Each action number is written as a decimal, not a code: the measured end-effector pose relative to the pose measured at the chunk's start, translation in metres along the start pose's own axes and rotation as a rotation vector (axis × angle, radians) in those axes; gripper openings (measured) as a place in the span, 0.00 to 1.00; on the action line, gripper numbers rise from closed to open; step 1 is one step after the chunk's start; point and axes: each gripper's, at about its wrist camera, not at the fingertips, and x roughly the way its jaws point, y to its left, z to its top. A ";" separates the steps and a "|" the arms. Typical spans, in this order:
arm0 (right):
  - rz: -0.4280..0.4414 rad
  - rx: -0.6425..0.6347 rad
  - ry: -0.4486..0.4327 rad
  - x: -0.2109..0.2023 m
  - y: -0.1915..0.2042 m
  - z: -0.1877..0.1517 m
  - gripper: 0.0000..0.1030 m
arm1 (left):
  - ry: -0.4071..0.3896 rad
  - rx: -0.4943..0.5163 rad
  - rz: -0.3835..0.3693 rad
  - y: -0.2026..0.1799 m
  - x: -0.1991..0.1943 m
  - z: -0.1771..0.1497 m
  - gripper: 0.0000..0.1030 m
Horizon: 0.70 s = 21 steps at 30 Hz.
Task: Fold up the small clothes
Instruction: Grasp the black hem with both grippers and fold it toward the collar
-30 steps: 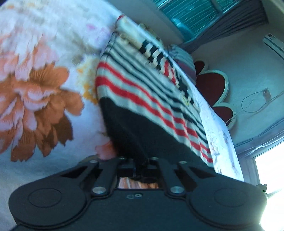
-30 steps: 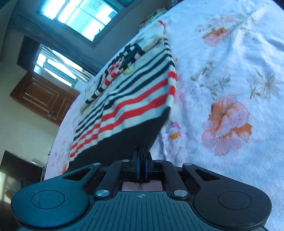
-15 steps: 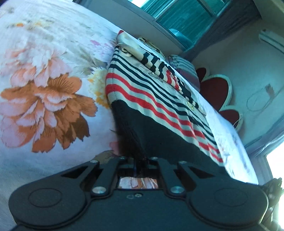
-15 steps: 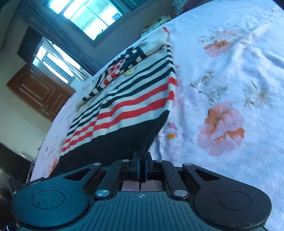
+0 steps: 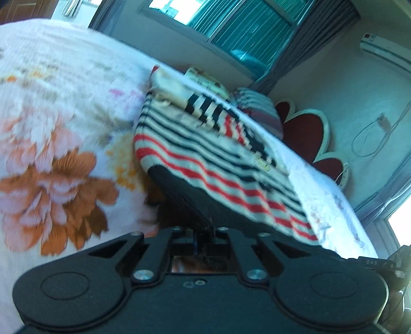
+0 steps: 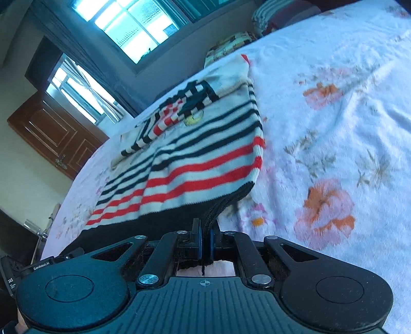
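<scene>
A small knitted sweater (image 5: 205,154) (image 6: 195,164) with red, black and cream stripes and a black hem lies on a floral bedsheet (image 5: 51,128) (image 6: 334,128). Its sleeves are folded in over the chest. My left gripper (image 5: 205,231) is shut on the black hem at the sweater's left corner. My right gripper (image 6: 204,233) is shut on the hem at the right corner, blue pads pressing the knit. Both corners hang lifted off the sheet, and the hem stretches between them.
Patterned pillows (image 5: 259,113) (image 6: 231,43) lie at the bed's far end by a red headboard (image 5: 308,133). A window (image 6: 133,23) and a wooden door (image 6: 56,133) stand beyond the bed. The other gripper's body (image 5: 385,267) shows at the right edge.
Both grippers have risen with the hem, so the sweater's lower edge has lifted off the sheet. Both views have rolled somewhat, showing more of the room.
</scene>
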 end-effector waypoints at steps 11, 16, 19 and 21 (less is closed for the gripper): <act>-0.015 -0.077 -0.090 0.001 0.025 0.057 0.05 | -0.091 -0.072 -0.090 -0.007 0.010 0.054 0.03; -0.006 -0.094 -0.170 0.008 0.042 0.110 0.05 | -0.150 -0.036 -0.123 -0.027 0.029 0.109 0.03; 0.005 -0.085 -0.215 0.021 0.047 0.151 0.05 | -0.189 -0.042 -0.159 -0.035 0.048 0.145 0.03; 0.014 -0.074 -0.230 0.035 0.046 0.183 0.05 | -0.200 -0.021 -0.150 -0.044 0.067 0.169 0.03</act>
